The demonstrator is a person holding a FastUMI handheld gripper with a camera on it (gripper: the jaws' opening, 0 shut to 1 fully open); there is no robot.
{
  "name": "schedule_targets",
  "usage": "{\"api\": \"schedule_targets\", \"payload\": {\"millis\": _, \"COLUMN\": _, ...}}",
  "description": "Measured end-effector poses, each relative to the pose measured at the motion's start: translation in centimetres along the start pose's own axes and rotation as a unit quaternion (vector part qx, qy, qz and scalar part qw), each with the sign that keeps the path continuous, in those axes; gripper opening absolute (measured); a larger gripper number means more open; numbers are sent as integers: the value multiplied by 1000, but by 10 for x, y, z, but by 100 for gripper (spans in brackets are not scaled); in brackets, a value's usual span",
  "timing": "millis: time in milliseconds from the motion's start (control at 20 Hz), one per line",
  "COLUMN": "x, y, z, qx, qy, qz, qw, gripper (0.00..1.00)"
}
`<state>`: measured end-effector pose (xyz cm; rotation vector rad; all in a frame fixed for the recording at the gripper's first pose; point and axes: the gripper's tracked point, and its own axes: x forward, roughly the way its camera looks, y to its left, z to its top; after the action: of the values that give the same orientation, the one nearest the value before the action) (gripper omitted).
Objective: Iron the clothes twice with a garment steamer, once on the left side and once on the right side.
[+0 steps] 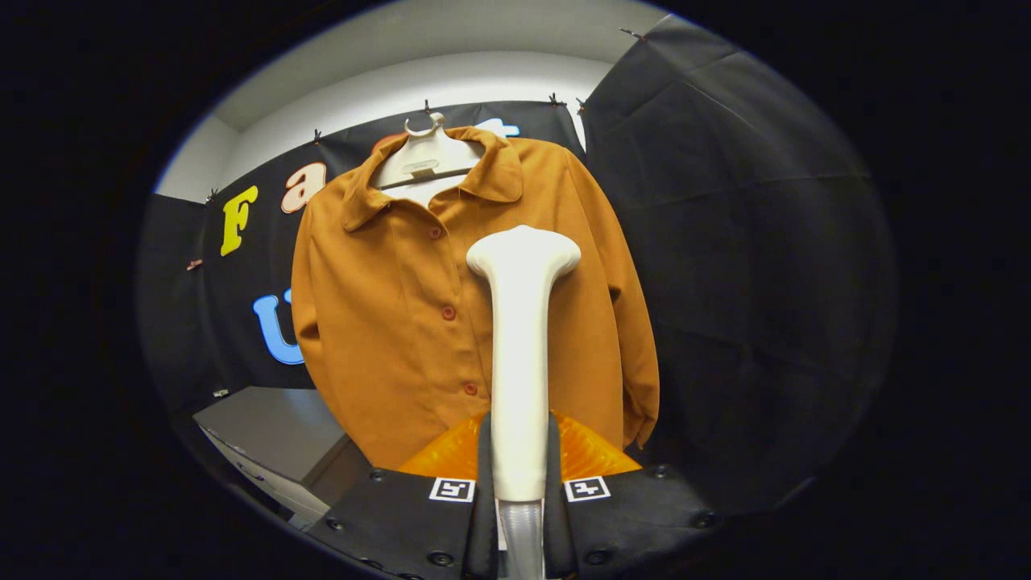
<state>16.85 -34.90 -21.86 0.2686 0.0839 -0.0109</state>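
I have the hand-held gripper (519, 475) closed on the handle of the white plastic garment steamer (521, 346), whose head stands just before the orange buttoned shirt (387, 322) on its white hanger (424, 157). The hanging shirt can swing away, I think, and the smooth handle may twist between the fingers if I press hard.

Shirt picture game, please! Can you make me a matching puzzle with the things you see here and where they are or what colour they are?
Things:
1. shirt
2. steamer
3. hanger
4. cabinet

Clues:
A. white, held between the fingers
B. grey, low beside the shirt's hem
C. orange-brown, buttoned down the front
D. white, inside the collar at the top

Pairs: 1-C, 2-A, 3-D, 4-B
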Motion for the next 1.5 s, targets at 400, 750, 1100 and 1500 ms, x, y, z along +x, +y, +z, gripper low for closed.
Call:
{"api": "schedule_targets", "payload": {"millis": 400, "x": -19, "y": -17, "z": -83, "qx": 9, "qy": 66, "qz": -20, "qw": 998, "gripper": 26}}
{"api": "schedule_targets", "payload": {"millis": 750, "x": -33, "y": -16, "z": -151, "qx": 13, "qy": 125, "qz": -35, "qw": 991, "gripper": 26}}
{"api": "schedule_targets", "payload": {"millis": 1100, "x": -52, "y": -26, "z": -215, "qx": 11, "qy": 187, "qz": -53, "qw": 981, "gripper": 26}}
{"api": "schedule_targets", "payload": {"millis": 1500, "x": -104, "y": -36, "z": -266, "qx": 34, "qy": 245, "qz": -91, "qw": 965, "gripper": 26}}
